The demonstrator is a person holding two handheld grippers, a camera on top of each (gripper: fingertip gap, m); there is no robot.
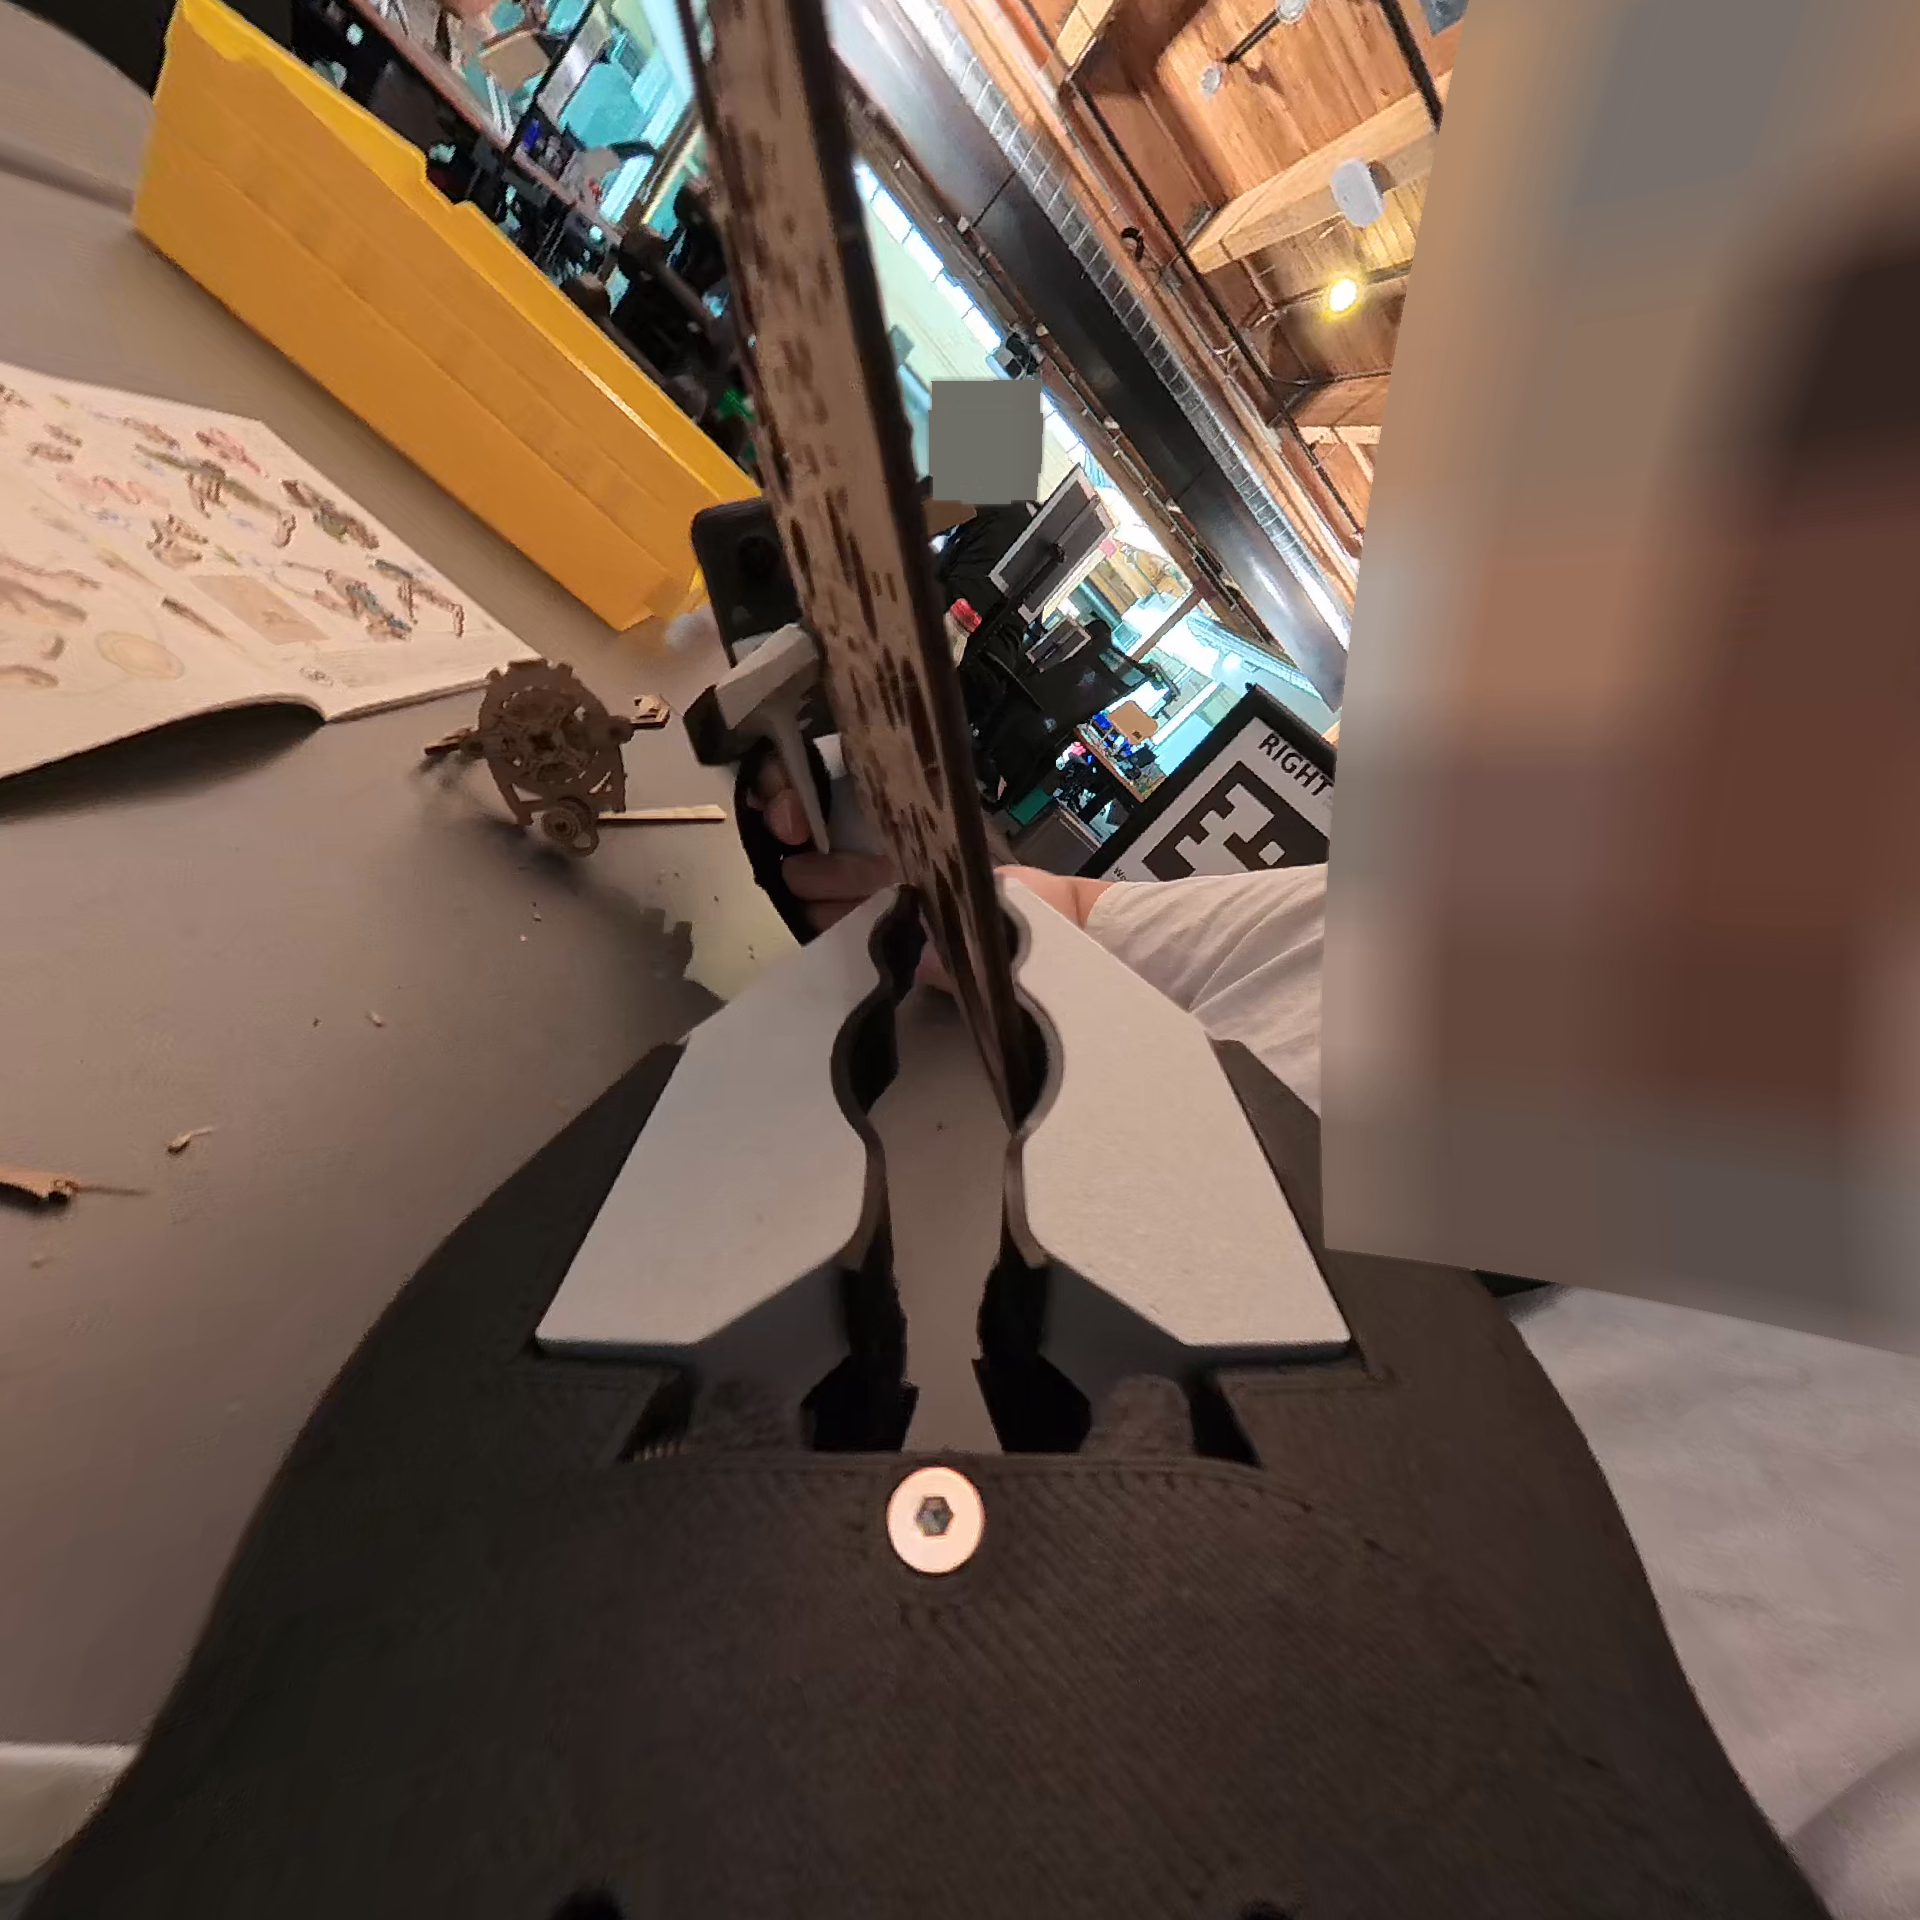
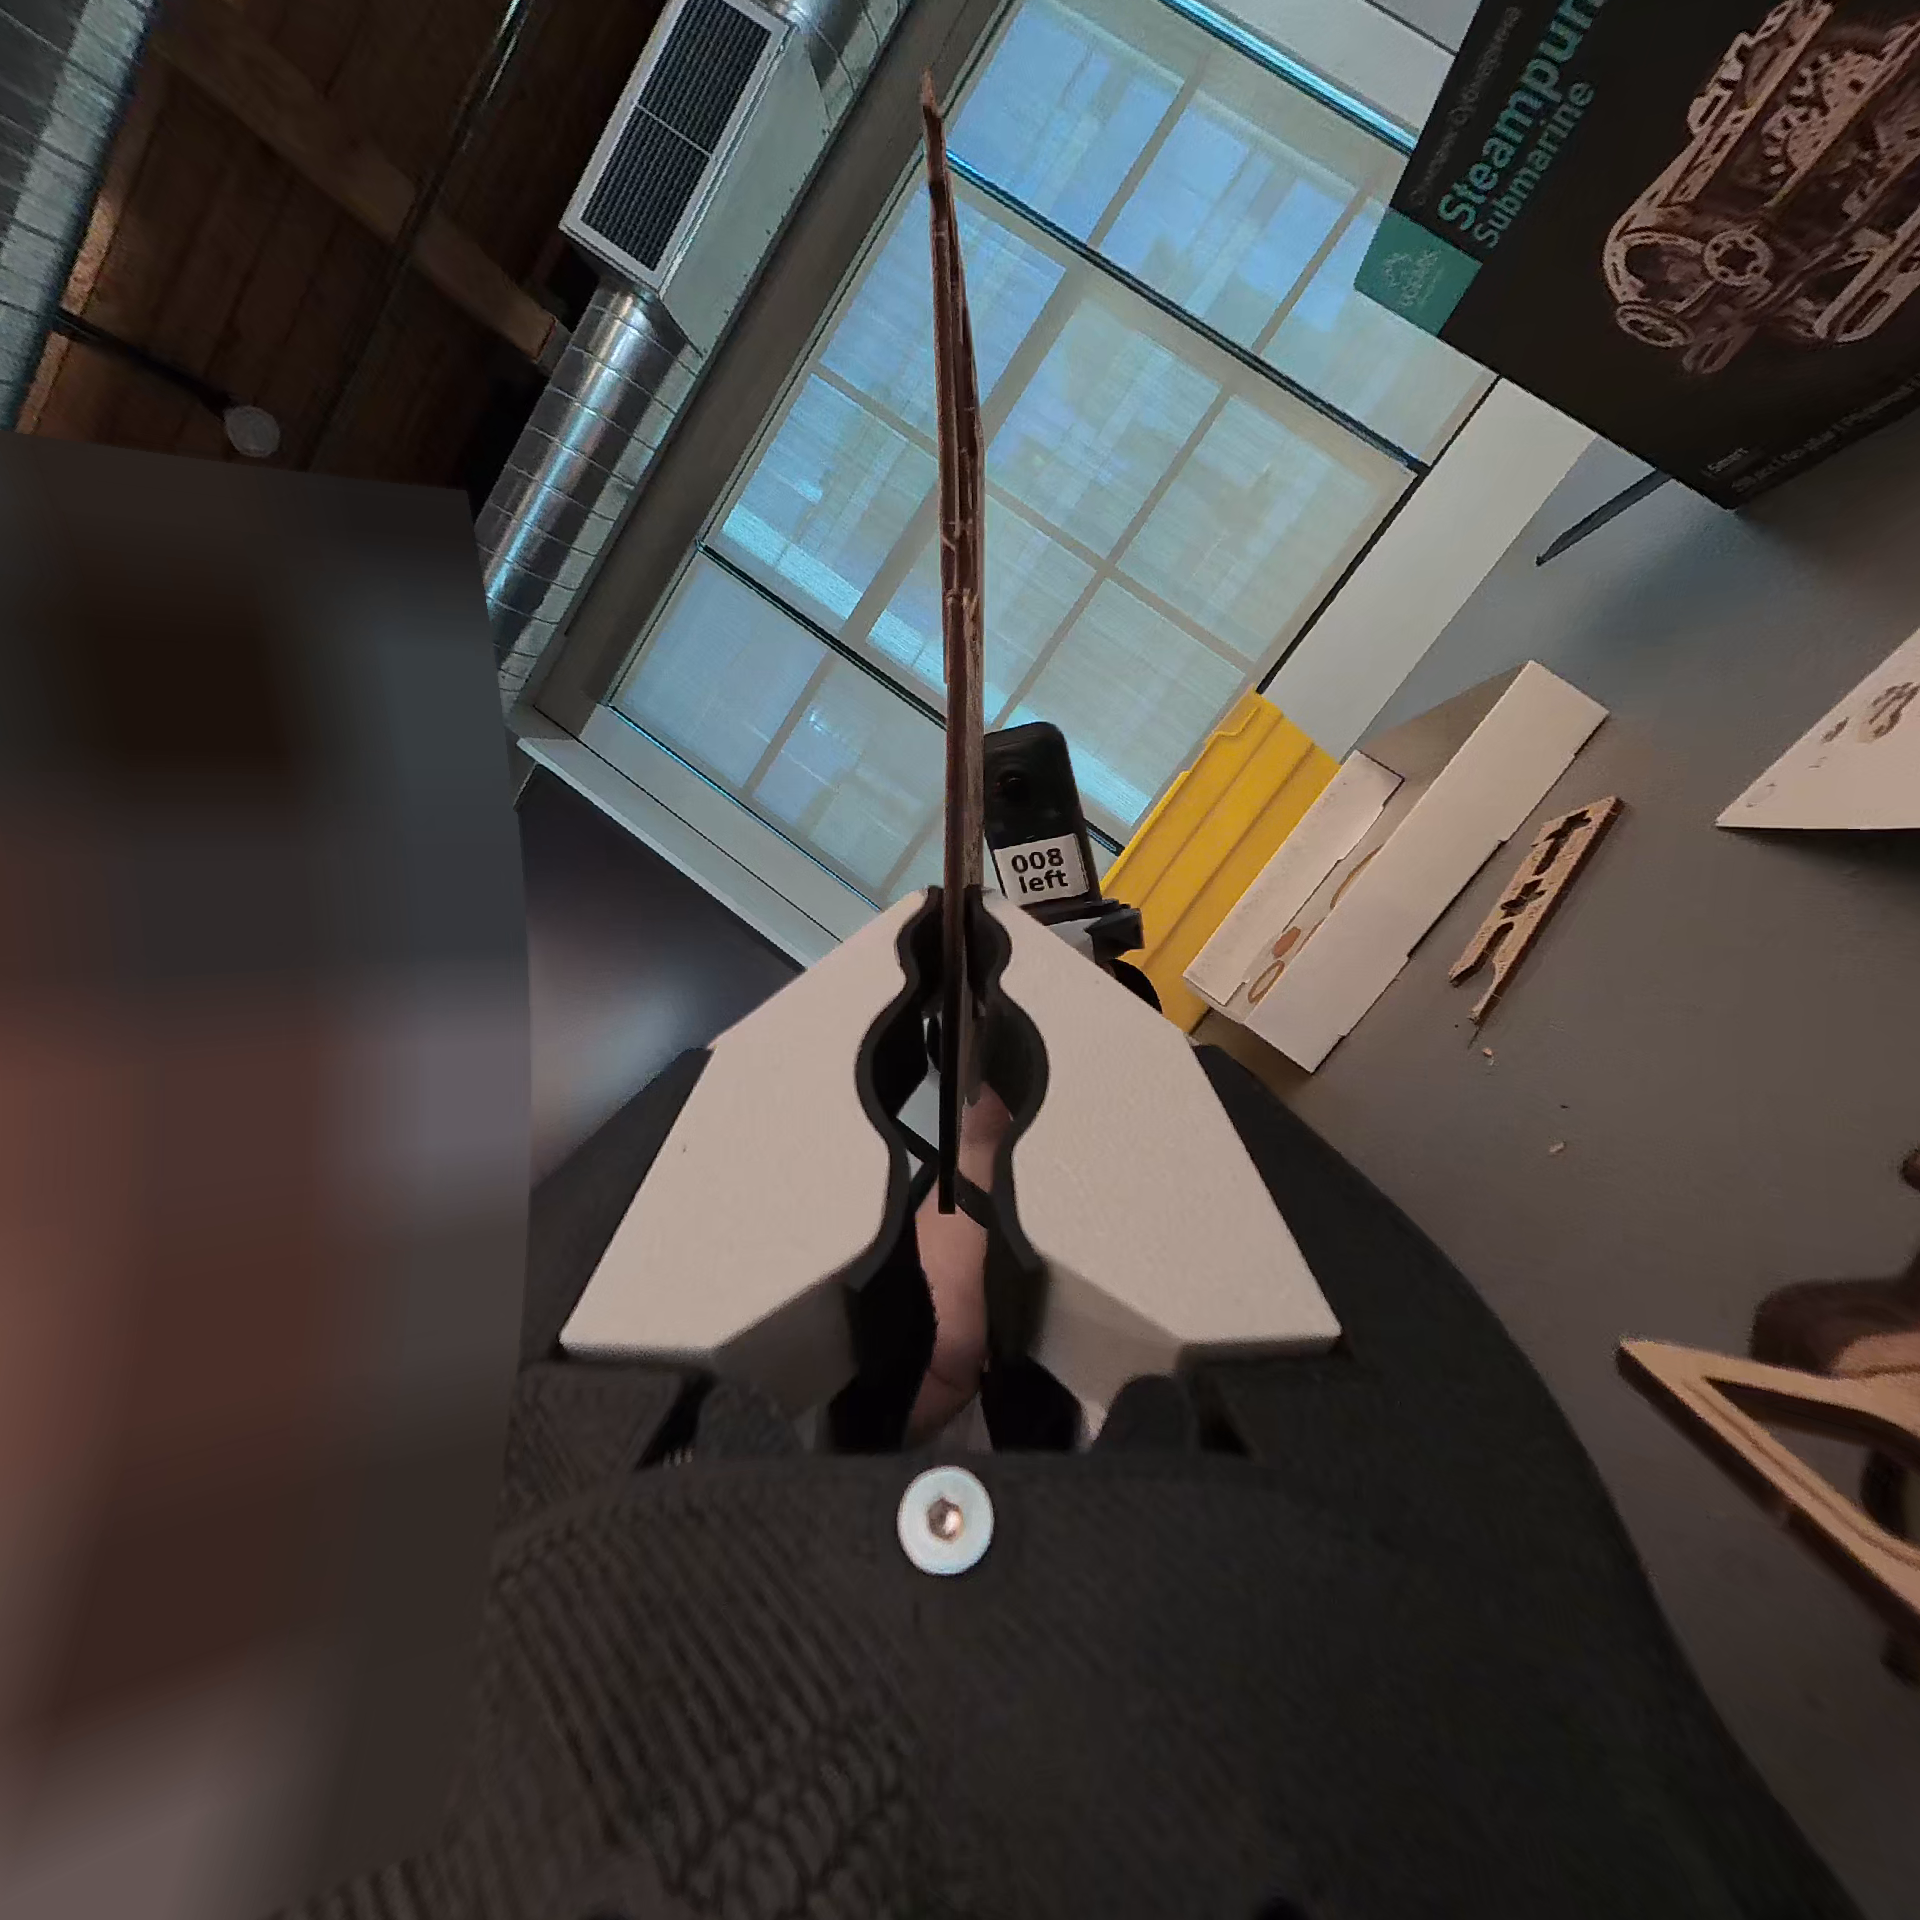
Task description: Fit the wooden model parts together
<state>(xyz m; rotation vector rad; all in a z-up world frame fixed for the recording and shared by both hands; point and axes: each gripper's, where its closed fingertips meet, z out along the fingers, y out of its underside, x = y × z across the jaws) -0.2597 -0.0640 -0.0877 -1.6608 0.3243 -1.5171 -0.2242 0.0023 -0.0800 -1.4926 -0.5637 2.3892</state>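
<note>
My left gripper [image 1: 951, 914] is shut on the lower edge of a thin, dark, laser-cut wooden sheet [image 1: 831, 468], seen edge-on and standing up above the grey table [image 1: 260, 987]. My right gripper [image 2: 956, 914] is shut on a wooden sheet [image 2: 958, 520] the same way; it looks like the same sheet held from the opposite side. The right gripper also shows in the left wrist view [image 1: 774, 727], against the sheet's far side. The left gripper shows behind the sheet in the right wrist view [image 2: 1039, 831]. A small wooden gear assembly [image 1: 551, 743] stands on the table.
An open instruction booklet [image 1: 187, 561] and a yellow bin [image 1: 416, 343] lie at the left. Wood scraps [image 1: 42, 1184] dot the table. The right wrist view shows a white cardboard box [image 2: 1382, 883], a punched-out wooden strip [image 2: 1538, 894], the dark kit box [image 2: 1683, 239] and a wooden frame [image 2: 1766, 1455].
</note>
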